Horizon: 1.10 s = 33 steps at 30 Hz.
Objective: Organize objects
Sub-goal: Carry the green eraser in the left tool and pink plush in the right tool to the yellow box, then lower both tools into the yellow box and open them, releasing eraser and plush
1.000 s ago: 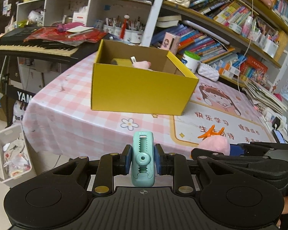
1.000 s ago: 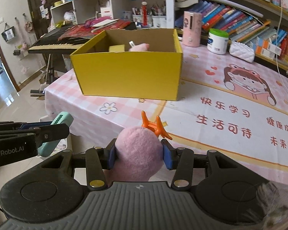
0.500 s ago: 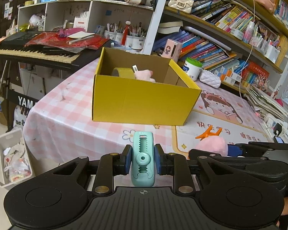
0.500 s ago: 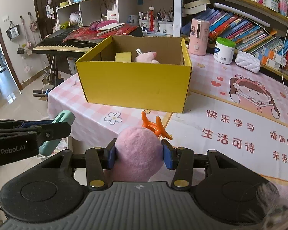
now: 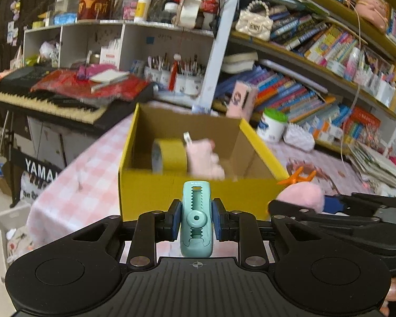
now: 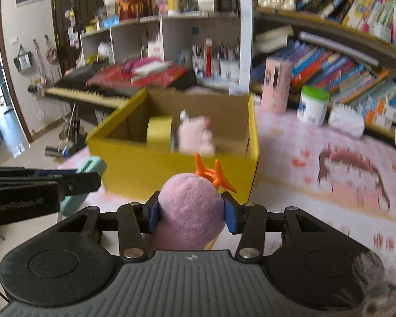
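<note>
My left gripper [image 5: 196, 218] is shut on a mint-green eraser holder [image 5: 196, 216], held upright in front of the yellow cardboard box [image 5: 198, 192]. My right gripper [image 6: 191, 212] is shut on a pink plush ball [image 6: 190, 208] with orange antlers [image 6: 211, 173]. In the left wrist view the same pink plush ball [image 5: 301, 194] shows at the right, level with the box's near wall. The box [image 6: 177, 166] holds a roll of yellow tape [image 5: 169, 155] and a pink plush toy [image 5: 203, 158]. In the right wrist view, the eraser holder [image 6: 88, 167] pokes past the left gripper's black body.
The box stands on a pink checked tablecloth [image 5: 87, 182]. Behind it are a pink case [image 6: 276, 84], a white jar with a green lid [image 6: 312, 104] and a white pouch [image 6: 347, 120]. Bookshelves [image 5: 316, 60] line the back right; a keyboard [image 5: 52, 100] stands back left. A cartoon mat [image 6: 353, 169] covers the right.
Both grippers have risen and moved toward the yellow box, which now looks larger and shows more of its inside. Both grips are unchanged.
</note>
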Each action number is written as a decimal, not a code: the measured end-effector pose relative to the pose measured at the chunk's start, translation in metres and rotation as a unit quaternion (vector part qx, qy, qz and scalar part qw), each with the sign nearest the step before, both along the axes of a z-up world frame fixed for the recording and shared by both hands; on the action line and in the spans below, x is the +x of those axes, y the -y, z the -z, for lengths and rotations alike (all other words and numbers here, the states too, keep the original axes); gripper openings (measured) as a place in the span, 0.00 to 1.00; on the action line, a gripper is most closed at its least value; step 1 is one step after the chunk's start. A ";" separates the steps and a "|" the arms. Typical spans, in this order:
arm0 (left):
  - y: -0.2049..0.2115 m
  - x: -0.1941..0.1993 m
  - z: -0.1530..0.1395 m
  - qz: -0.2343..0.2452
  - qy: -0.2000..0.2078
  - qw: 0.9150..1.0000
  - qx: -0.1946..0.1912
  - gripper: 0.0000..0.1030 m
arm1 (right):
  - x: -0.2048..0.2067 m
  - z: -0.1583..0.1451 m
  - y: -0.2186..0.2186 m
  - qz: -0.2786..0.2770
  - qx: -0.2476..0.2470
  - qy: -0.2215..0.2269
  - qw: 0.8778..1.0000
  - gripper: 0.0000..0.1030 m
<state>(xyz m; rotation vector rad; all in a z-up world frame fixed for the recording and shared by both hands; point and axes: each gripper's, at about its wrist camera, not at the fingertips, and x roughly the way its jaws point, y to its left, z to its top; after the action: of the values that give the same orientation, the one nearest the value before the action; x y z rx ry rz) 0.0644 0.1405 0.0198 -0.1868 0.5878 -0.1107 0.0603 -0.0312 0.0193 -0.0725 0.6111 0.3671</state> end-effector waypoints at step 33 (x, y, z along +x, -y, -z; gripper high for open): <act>0.020 0.121 0.039 -0.054 -0.066 0.994 0.071 0.23 | 0.143 0.001 -0.018 -0.098 -0.044 0.045 0.993 0.43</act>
<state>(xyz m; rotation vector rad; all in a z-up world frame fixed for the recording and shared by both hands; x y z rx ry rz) 0.1856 0.1209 -0.0191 -0.0879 0.7135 0.0477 0.2035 -0.0136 0.0185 -0.2346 0.5321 0.5241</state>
